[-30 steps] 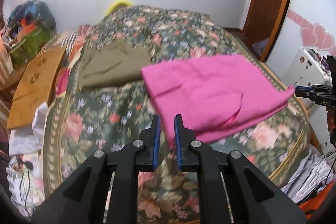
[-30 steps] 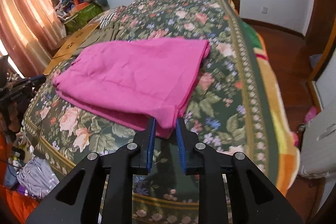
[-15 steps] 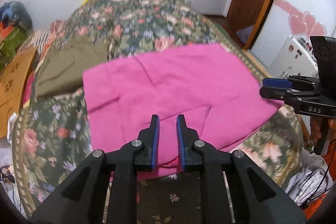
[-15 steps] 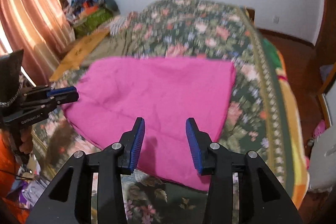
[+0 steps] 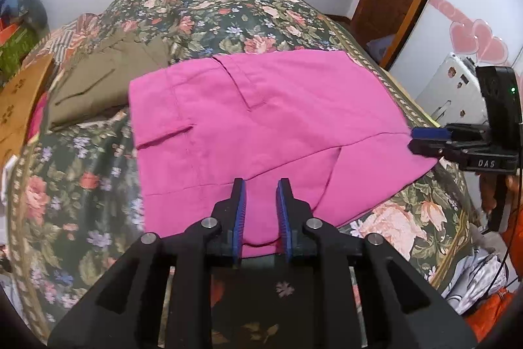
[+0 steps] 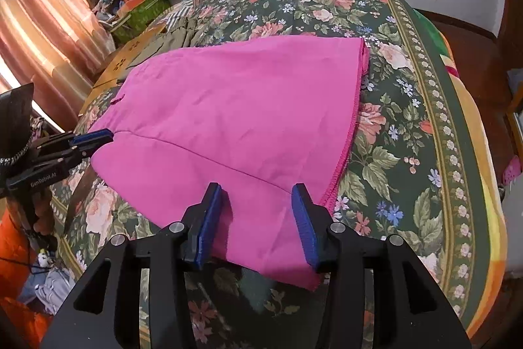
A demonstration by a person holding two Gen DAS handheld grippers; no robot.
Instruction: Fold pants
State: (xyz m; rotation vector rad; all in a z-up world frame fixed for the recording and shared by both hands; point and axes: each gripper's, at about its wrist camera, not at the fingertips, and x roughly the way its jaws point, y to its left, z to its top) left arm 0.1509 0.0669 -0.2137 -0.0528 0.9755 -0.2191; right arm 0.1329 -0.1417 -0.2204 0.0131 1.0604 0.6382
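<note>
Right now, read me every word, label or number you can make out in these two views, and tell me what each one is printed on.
"DAS" – white letters on the black body of the right gripper, seen from the left wrist camera.
"GenRobot.AI" – small white letters on the black body of the left gripper, seen from the right wrist camera; the last characters are hard to make out.
The white appliance beside the bed has small marks, too small to read.

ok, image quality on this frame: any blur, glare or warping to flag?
Left wrist: strong fisheye bending, dark vignette corners, pink pants fairly sharp, bedspread smeared at the left edge. Right wrist: same warping, curtain backlit and glowing, right gripper throwing a soft shadow on the cloth.
</note>
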